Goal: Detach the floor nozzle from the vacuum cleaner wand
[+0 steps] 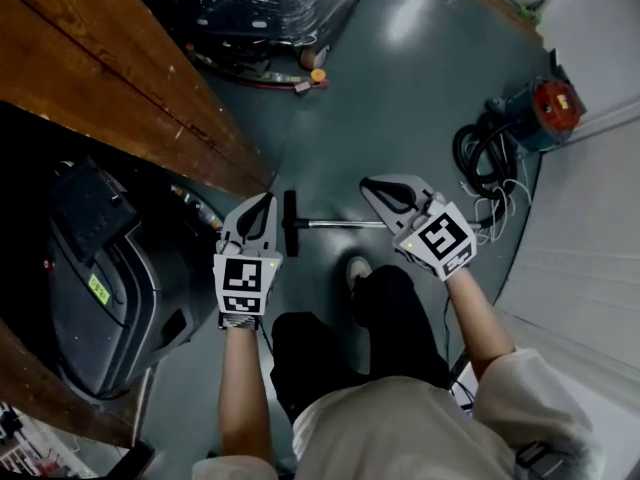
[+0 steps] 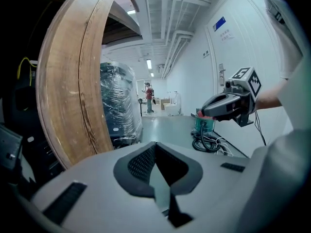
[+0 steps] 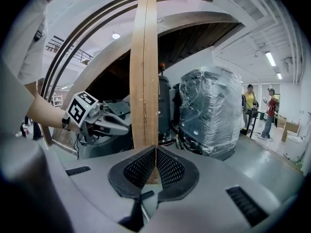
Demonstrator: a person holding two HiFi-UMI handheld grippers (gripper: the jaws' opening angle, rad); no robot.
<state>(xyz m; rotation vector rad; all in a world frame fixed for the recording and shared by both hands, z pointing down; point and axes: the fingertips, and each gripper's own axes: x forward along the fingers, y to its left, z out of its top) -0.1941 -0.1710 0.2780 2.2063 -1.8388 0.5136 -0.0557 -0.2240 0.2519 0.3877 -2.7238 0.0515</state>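
Black floor nozzle (image 1: 290, 223), silver wand (image 1: 345, 225) (attached), lying on grey floor (image 1: 400, 98)

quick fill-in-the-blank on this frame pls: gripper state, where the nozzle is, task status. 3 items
1. The left gripper and the right gripper both have their jaws ____, with nothing between them.
2. The floor nozzle lies on the ____, between the two grippers in the head view.
3. The wand has not yet been ____ from the nozzle.
Missing words: shut; floor; detached.
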